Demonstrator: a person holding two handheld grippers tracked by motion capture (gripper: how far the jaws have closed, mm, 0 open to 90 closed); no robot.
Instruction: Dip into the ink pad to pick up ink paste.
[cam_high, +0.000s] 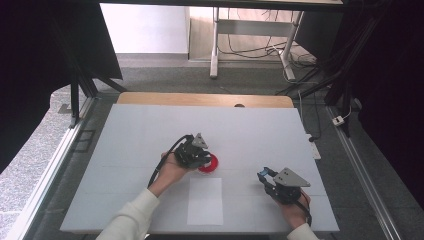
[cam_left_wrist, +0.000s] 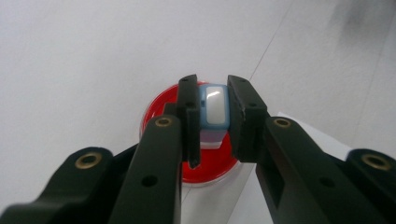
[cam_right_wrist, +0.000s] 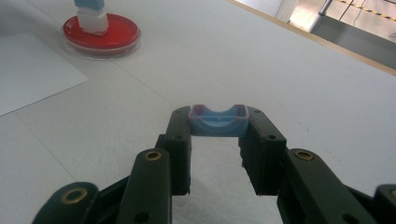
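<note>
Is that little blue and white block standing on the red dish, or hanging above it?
On it. The right gripper view shows the block upright with its white base on the red dish, the left gripper clamped around its top.

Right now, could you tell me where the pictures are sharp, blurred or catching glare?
Left gripper view: glare on the stamp, the black jaws near the lens soft. Right gripper view: blue cap sharp, red ink pad farther off slightly soft. High view: evenly lit table, dark edges.

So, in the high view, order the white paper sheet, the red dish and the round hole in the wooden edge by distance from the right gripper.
1. White paper sheet, to the left of the right gripper.
2. Red dish, farther left, under the left gripper.
3. Round hole, at the table's far edge.
</note>
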